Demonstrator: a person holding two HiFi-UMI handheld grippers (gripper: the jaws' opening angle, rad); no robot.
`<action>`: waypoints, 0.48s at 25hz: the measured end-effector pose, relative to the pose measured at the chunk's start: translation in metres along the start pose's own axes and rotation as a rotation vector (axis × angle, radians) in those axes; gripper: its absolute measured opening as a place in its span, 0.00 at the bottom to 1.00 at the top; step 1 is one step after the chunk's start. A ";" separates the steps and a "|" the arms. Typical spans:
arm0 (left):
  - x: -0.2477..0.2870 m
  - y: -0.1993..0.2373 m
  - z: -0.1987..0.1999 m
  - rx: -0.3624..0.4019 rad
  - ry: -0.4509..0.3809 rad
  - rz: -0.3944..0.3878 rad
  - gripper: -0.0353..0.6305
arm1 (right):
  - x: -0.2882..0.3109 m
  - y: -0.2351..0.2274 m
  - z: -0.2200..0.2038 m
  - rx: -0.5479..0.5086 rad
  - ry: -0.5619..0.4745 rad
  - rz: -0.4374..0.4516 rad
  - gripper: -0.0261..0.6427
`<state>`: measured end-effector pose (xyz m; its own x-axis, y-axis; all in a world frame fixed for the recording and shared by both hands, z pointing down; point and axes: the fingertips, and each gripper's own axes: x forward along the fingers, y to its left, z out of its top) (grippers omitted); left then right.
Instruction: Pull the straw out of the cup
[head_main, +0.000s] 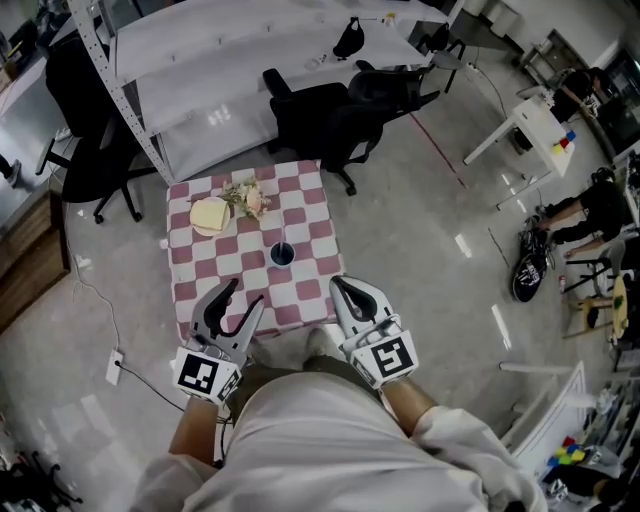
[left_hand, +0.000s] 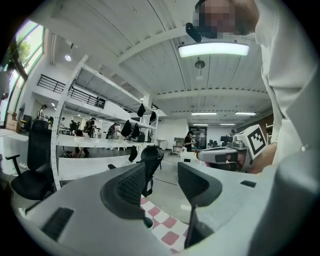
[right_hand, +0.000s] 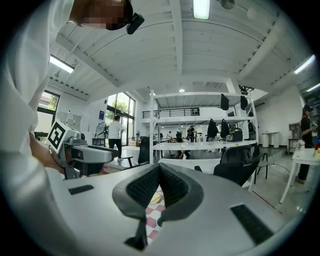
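A small dark blue cup (head_main: 282, 254) stands near the middle of a table under a pink-and-white checked cloth (head_main: 305, 215). The straw is too thin to make out from the head view. Both grippers hover at the table's near edge, short of the cup. My left gripper (head_main: 247, 293) is open, and nothing lies between its jaws; in the left gripper view (left_hand: 162, 182) only checked cloth shows through the gap. My right gripper (head_main: 336, 284) is shut on nothing, and its pads (right_hand: 150, 186) meet in the right gripper view.
A pale yellow plate (head_main: 209, 215) and a small bunch of flowers (head_main: 248, 198) sit at the table's far left. Black office chairs (head_main: 325, 115) and a white shelf rack (head_main: 200, 60) stand behind the table. A cable and socket (head_main: 113, 366) lie on the floor at the left.
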<state>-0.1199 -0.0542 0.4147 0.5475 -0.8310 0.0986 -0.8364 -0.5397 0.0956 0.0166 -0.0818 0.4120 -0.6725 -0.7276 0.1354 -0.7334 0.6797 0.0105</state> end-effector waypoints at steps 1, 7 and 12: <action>0.000 0.001 0.000 -0.001 0.000 -0.008 0.35 | 0.001 0.000 0.000 0.000 0.000 -0.003 0.04; 0.003 0.004 0.000 0.010 0.003 -0.040 0.42 | 0.004 -0.003 -0.002 0.002 0.013 -0.021 0.04; 0.007 0.010 -0.008 0.024 0.028 -0.023 0.46 | 0.004 -0.007 -0.005 0.006 0.019 -0.028 0.04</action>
<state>-0.1240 -0.0640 0.4243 0.5672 -0.8142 0.1242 -0.8235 -0.5624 0.0742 0.0196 -0.0892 0.4175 -0.6498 -0.7443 0.1539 -0.7524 0.6586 0.0084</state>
